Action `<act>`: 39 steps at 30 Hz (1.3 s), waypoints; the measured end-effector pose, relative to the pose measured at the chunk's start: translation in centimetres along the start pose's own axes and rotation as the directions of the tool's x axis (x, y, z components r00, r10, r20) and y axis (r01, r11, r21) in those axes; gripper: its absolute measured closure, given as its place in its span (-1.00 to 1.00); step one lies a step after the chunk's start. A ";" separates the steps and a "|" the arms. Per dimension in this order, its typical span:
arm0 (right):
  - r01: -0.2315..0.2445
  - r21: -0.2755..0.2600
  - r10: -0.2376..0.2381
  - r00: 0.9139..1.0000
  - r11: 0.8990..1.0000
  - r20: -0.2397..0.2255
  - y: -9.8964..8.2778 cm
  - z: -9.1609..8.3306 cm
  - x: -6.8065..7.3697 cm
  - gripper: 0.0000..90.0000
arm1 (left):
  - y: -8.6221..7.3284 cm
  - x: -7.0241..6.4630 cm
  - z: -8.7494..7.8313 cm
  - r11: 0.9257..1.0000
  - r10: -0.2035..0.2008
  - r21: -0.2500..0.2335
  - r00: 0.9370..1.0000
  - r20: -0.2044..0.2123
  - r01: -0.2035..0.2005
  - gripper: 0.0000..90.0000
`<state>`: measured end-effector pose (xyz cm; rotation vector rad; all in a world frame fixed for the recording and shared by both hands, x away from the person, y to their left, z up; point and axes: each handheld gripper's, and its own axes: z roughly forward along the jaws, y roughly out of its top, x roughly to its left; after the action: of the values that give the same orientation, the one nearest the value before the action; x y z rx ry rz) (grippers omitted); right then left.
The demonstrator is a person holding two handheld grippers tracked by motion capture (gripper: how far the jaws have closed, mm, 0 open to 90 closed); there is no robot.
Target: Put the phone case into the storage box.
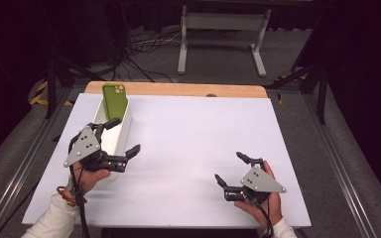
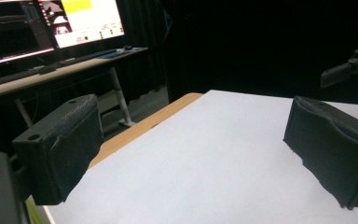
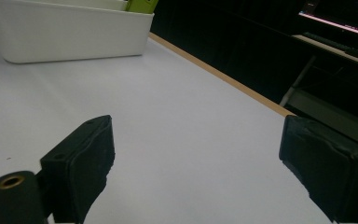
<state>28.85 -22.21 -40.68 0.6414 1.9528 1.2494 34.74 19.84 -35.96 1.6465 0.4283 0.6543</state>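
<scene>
My left gripper [image 1: 121, 136] is the one that counts here: it hangs over the near end of the white bin [image 1: 124, 133], jaws spread wide and holding nothing. The green phone [image 1: 115, 102] lies just ahead of that claw, farther from me, at the bin's far end. Its long axis runs along the bin, away from me, roughly in line with the way the bin stretches out past my left jaws. It leans on the far wall with its top edge sticking up above the rim, back side facing up.

My right gripper [image 1: 232, 169] rests low on the white table cover [image 1: 193, 139], well apart from the bin, jaws also wide open and empty. From that claw the bin sits off to the far left [image 3: 70, 37], with a sliver of the green phone [image 3: 141, 5] peeking over its back edge. So the left hand is clearly nearer.

The phone looks like a slim slab in a matte olive-green case, with a camera cluster at its upper corner. I judge a grip across its narrow sides would suit it, coming from the near side.
</scene>
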 end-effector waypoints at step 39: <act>0.017 -0.011 -0.017 1.000 1.000 0.011 0.2 -0.2 0.3 -0.78 | -1.4 -3.3 -0.8 0.999 0.038 0.033 0.998 0.040 -0.039 -0.92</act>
<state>28.50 -21.98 -40.54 0.6237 1.9376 1.2428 31.86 18.67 -37.87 1.7002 0.3817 0.6450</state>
